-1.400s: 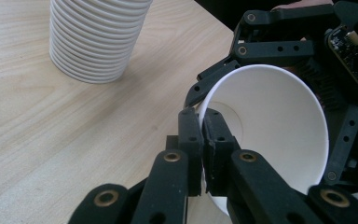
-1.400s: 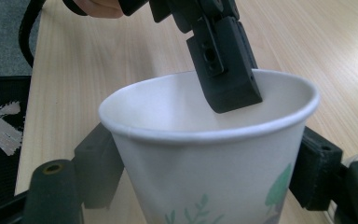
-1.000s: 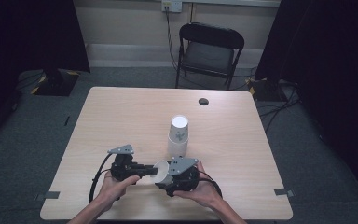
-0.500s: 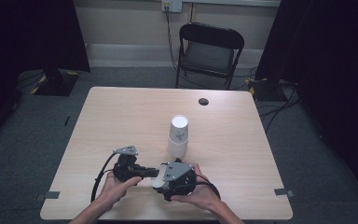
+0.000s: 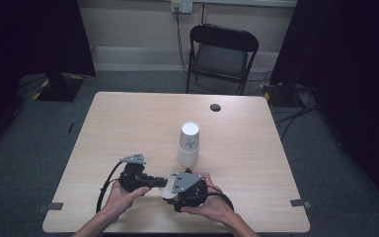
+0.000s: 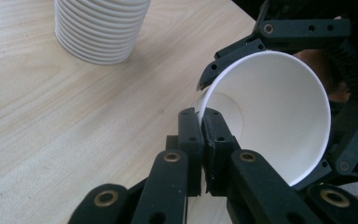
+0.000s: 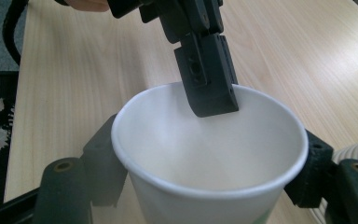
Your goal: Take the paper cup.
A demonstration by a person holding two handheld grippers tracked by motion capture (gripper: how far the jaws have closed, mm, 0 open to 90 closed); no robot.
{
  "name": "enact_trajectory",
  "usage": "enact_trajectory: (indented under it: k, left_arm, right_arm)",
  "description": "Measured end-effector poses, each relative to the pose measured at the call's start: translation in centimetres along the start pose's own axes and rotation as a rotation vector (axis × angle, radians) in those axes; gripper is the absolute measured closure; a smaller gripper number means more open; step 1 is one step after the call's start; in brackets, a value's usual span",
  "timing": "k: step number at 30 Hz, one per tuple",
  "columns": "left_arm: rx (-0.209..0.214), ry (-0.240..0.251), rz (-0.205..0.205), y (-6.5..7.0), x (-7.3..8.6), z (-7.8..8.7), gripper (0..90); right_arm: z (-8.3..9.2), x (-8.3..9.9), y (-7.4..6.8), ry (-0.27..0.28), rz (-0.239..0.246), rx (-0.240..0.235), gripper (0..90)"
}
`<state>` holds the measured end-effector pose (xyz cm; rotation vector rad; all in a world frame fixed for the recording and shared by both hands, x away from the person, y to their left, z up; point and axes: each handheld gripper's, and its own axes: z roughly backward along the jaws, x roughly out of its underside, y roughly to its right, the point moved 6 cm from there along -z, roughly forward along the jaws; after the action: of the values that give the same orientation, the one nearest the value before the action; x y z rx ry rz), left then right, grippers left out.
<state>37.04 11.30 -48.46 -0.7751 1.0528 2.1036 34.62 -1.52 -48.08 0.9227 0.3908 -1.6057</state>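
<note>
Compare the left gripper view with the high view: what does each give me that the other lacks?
Left gripper view: the left gripper pinching the cup's rim, one jaw inside, and the stack's ribbed rims.

High view: the whole table, a chair, both hands, the stack's top.

Shared: the single paper cup, the right gripper around it, and the cup stack.

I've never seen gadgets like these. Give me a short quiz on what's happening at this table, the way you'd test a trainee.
1. True or false: the left gripper has its jaws pinched on the rim of the single paper cup.
2. The stack of cups stands: A) mouth up, B) mouth down, C) on its side?
3. What piece of furniture stands behind the table?

Key: 1 true; 2 B; 3 a black chair.
</note>
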Motion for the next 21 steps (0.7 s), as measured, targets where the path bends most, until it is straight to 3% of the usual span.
enact_trajectory:
  k: [4, 7, 13, 18, 21]
  left_arm:
    - [-0.003, 0.025, -0.015, 0.0, -0.1, 0.2, 78.3]
    - [0.003, 0.038, -0.023, 0.2, -0.3, 0.3, 76.9]
    - [-0.034, 0.059, -0.059, -0.1, -0.4, 0.6, 66.6]
    - [-0.041, 0.088, -0.084, 0.0, -0.7, 1.0, 60.1]
    - [-0.040, 0.096, -0.110, 0.1, -0.9, 1.4, 51.3]
  right_arm:
    - [0.3, -0.1, 0.4, 0.029, -0.028, 0.007, 29.2]
    - [0.5, 0.0, 0.6, 0.035, -0.042, 0.005, 29.3]
    - [0.6, 0.2, 1.0, 0.043, -0.081, 0.000, 29.0]
    - [0.7, 0.8, 1.5, 0.038, -0.127, 0.009, 29.0]
    - [1.0, 1.1, 2.1, 0.044, -0.187, 0.000, 29.0]
